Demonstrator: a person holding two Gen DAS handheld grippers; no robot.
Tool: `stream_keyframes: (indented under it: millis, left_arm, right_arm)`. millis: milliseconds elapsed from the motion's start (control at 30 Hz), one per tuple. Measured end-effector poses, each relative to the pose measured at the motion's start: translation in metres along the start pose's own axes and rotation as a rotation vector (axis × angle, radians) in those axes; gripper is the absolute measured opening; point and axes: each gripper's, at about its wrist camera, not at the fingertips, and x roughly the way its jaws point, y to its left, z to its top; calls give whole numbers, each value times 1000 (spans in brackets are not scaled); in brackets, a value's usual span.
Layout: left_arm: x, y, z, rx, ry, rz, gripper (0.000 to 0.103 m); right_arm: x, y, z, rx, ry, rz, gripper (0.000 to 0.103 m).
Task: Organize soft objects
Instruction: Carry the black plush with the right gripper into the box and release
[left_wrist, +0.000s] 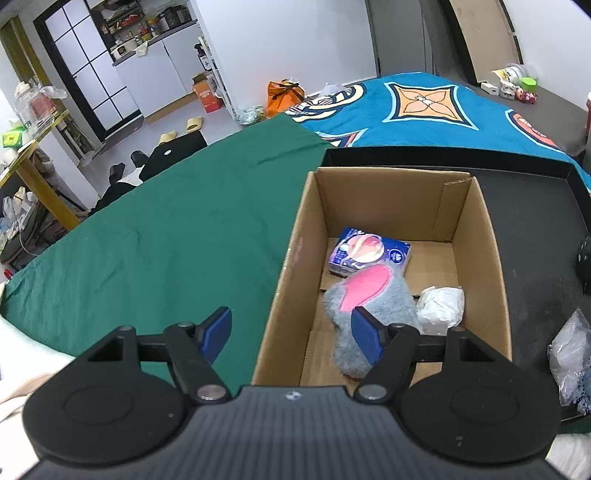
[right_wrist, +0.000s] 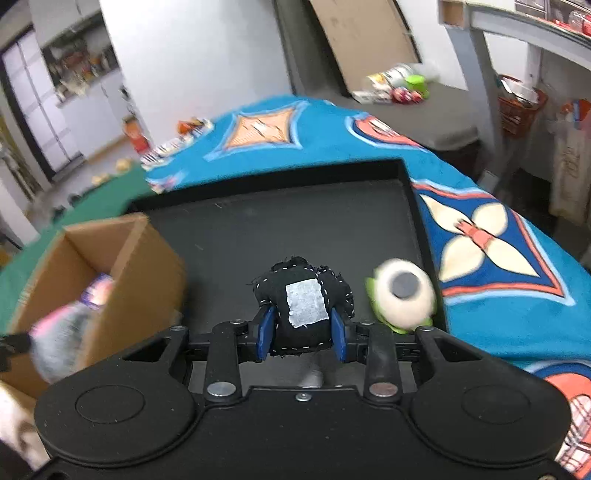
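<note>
Soft objects are being gathered into the cardboard box (left_wrist: 388, 206), and one more looks ready to join them! The right gripper (right_wrist: 302, 326) has its blue fingers (right_wrist: 266, 332) pinching a black stitched pouch (right_wrist: 303, 302) with a pale patch on its face, squeezed from nine and three o'clock so the plush bulges out above the pads. That side-on squeeze makes sense: something this squashy needs a firm pinch across its middle or it would slump out. It appears clear of the black tray (right_wrist: 280, 229) beneath, though the blur leaves that uncertain.

Just beside it at three o'clock, a round white-and-green eyeball toy (right_wrist: 404, 291) sits against the tray's right wall, still waiting its turn, by my reading.

Over on the left, the left gripper (left_wrist: 291, 334) hangs with fingers (left_wrist: 218, 332) spread and nothing between them, straddling the box's near-left wall. Its likely job is standing by, out of the drop path.

Inside the box: a grey plush slipper (left_wrist: 365, 306) with a pink sole lies toward six o'clock, a blue tissue pack (left_wrist: 369, 254) behind it at twelve, and a crumpled white bag (left_wrist: 441, 304) at three. The box stands on the tray's left end, at nine o'clock from the pouch, so the carry is short. A green cloth (left_wrist: 166, 229) and a blue patterned blanket (left_wrist: 424, 107) cover the bed underneath.
</note>
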Motion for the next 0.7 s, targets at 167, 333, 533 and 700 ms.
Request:
stream_keyframes:
  millis: [167, 333, 533, 700]
  left_arm:
    - [-3, 7, -1, -16, -15, -17, 70]
    - [-4, 12, -4, -35, -29, -44, 70]
    - [-1, 17, -9, -47, -34, -79, 70]
    - [1, 24, -14, -60, -52, -121, 70]
  right_arm:
    - [-14, 9, 6, -9, -61, 76, 32]
    - [-24, 16, 11, -21, -101, 123, 32]
    - [-28, 27, 12, -44, -114, 138, 32]
    - [-30, 39, 10, -78, -117, 164, 32]
